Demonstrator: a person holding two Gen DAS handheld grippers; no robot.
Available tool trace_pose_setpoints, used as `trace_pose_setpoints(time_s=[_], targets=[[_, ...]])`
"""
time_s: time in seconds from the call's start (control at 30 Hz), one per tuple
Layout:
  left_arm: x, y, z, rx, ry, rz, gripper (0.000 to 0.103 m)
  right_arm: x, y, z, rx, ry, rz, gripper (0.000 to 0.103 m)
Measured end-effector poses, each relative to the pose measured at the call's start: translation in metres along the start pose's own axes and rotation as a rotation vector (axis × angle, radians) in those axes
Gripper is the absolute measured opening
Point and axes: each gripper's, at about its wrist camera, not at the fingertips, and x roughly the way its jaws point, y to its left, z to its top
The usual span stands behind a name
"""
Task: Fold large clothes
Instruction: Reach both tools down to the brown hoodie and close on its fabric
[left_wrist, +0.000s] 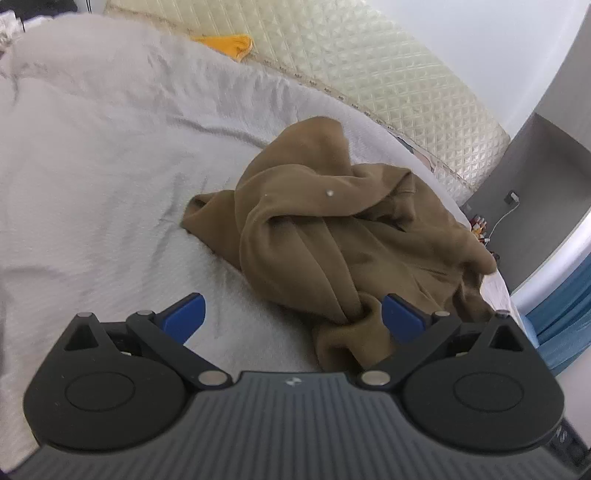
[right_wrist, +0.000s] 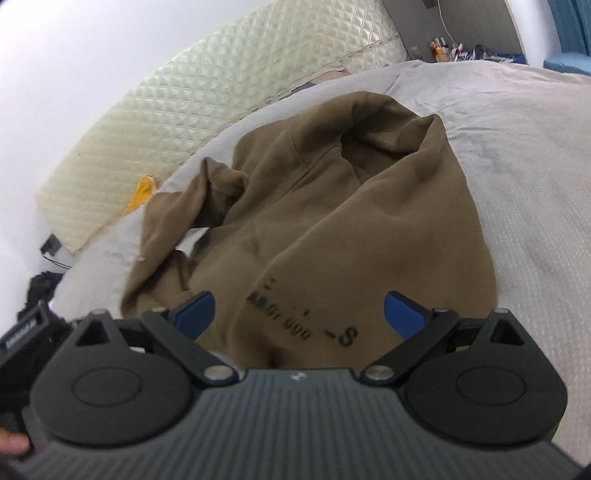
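Observation:
A brown sweatshirt (left_wrist: 332, 229) lies crumpled in a heap on the grey bedspread (left_wrist: 92, 147). My left gripper (left_wrist: 293, 314) is open, hovering just before the heap's near edge, with a cuff-like fold of the cloth beside its right finger (left_wrist: 400, 314). In the right wrist view the same brown sweatshirt (right_wrist: 351, 206) fills the middle, with dark printed lettering (right_wrist: 306, 321) near the gripper. My right gripper (right_wrist: 299, 310) is open, its blue fingers spread either side of the printed part. Nothing is held by either one.
A cream quilted mattress or headboard (left_wrist: 388, 62) stands behind the bed. A yellow cloth (left_wrist: 229, 42) lies at its foot. A grey nightstand recess with a charger cable (left_wrist: 506, 214) is at the right, and blue fabric (left_wrist: 561, 317) hangs beyond the bed's edge.

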Motion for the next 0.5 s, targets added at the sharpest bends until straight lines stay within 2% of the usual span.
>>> trace_pose_setpoints(time_s=[0.07, 0.17, 0.23, 0.37, 0.5], targets=[[0.019, 0.007, 0.004, -0.017, 0.006, -0.01, 0.103, 0.009, -0.005, 0.001, 0.0, -0.016, -0.026, 0.1], [0.043, 0.011, 0.006, -0.03, 0.008, -0.026, 0.103, 0.018, -0.015, 0.001, 0.056, -0.018, -0.005, 0.1], [0.061, 0.013, 0.008, -0.035, 0.008, -0.044, 0.103, 0.022, -0.017, 0.0, 0.053, -0.03, -0.007, 0.102], [0.096, 0.008, 0.011, -0.039, 0.015, -0.06, 0.102, 0.029, -0.017, -0.002, 0.066, -0.048, -0.002, 0.099], [0.119, 0.003, 0.012, -0.055, 0.008, -0.041, 0.094, 0.026, -0.016, -0.003, 0.055, -0.08, -0.009, 0.082]])
